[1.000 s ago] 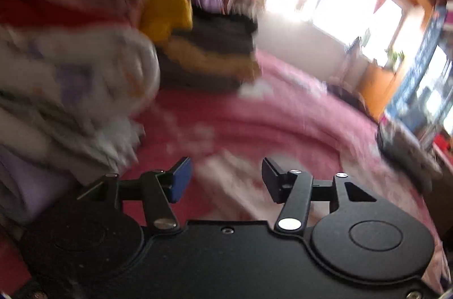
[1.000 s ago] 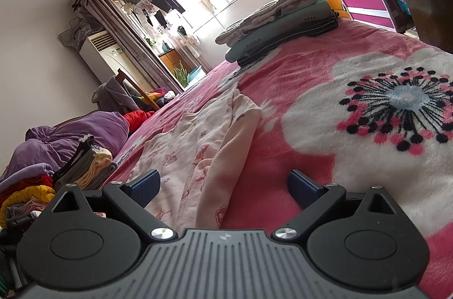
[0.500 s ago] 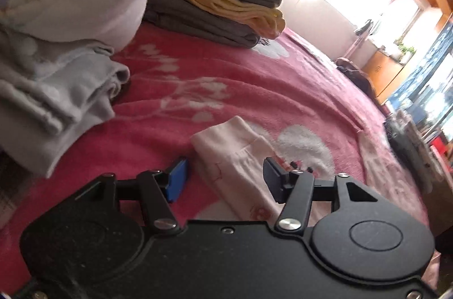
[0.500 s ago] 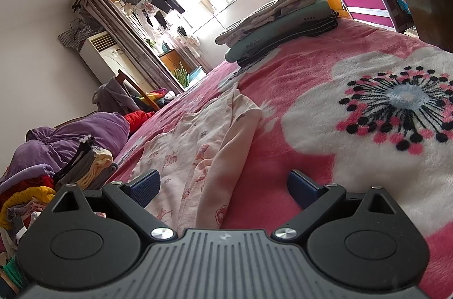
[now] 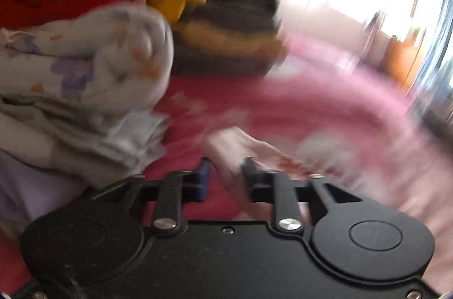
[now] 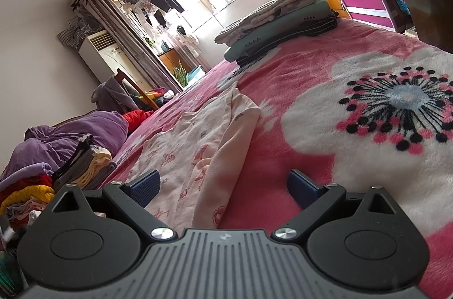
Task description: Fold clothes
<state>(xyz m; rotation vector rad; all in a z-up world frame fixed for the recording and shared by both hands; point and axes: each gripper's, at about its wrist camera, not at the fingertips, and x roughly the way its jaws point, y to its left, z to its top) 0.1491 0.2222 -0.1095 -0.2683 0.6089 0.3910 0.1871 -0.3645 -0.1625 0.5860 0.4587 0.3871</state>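
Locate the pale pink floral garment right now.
In the right wrist view the pale pink floral garment lies flat on the pink blanket, running from between the open right gripper fingers toward the far folded stack.

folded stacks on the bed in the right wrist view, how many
2. One folded stack sits at the far end of the pink blanket near the window. Another, grey and yellow, lies at the left edge. The loose heap beside it may hide more.

Pale cream cotton garment printed with small pink flowers [image 6: 198, 154] lies on a fluffy pink blanket [image 6: 297, 78] patterned with large white blossoms with black-and-pink dotted centres.
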